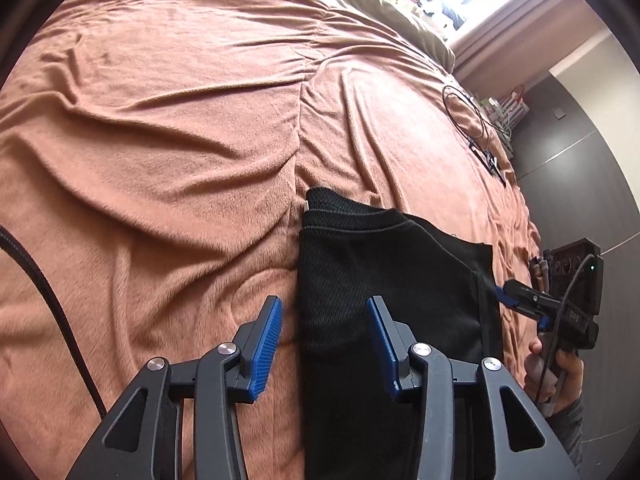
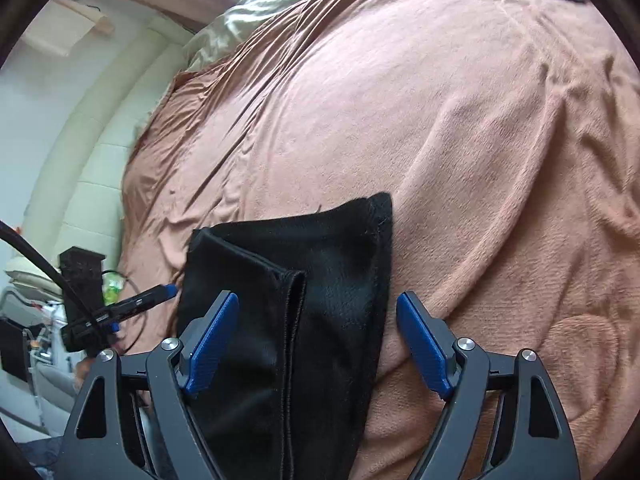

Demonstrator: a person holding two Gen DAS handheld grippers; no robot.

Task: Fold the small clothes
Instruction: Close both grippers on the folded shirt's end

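Note:
A small black garment [image 1: 380, 280] lies folded lengthwise on the salmon blanket [image 1: 160, 140]. My left gripper [image 1: 324, 312] is open just above its left edge, one finger over the blanket and one over the cloth. My right gripper [image 2: 316, 312] is open over the garment [image 2: 320, 272] from the other side, its jaws astride the stitched fold edge. Neither holds anything. The right gripper also shows in the left wrist view [image 1: 520, 300] at the garment's right edge, held by a hand. The left gripper shows in the right wrist view [image 2: 152, 296].
A black cable loop [image 1: 468, 112] with a plug lies on the blanket at the far right. An olive duvet [image 1: 404, 4] and bright clothes lie at the head of the bed. A dark wardrobe [image 1: 580, 184] stands beyond the bed's right edge.

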